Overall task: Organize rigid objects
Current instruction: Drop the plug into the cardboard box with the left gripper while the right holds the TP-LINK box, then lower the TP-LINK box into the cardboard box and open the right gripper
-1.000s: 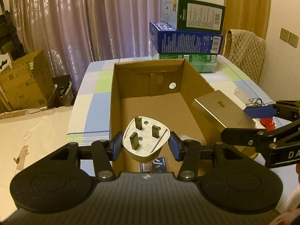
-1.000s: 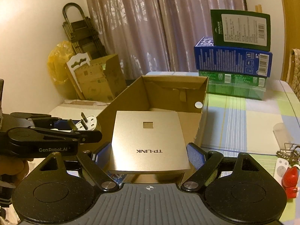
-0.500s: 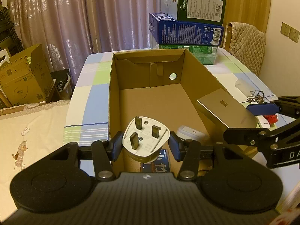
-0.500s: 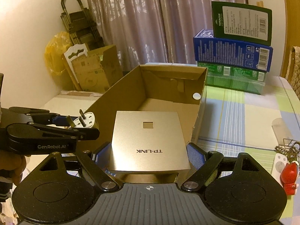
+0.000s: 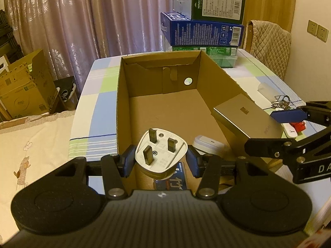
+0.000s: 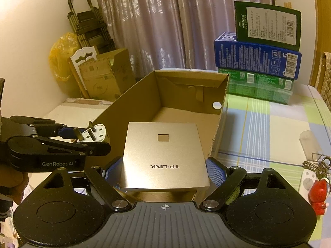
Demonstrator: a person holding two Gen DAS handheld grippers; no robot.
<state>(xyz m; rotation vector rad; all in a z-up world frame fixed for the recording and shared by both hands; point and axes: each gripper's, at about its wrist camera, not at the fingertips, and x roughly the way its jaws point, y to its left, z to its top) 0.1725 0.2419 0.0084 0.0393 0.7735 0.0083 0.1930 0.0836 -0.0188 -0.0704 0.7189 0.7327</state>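
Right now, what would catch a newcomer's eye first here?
Probably the white three-pin plug clamped in the left tool over the near end of the open brown cardboard box. Next, the flat silver TP-LINK box gripped by the right tool over the same box.

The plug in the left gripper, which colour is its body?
White, with dark pins; the plug shows best in the left wrist view.
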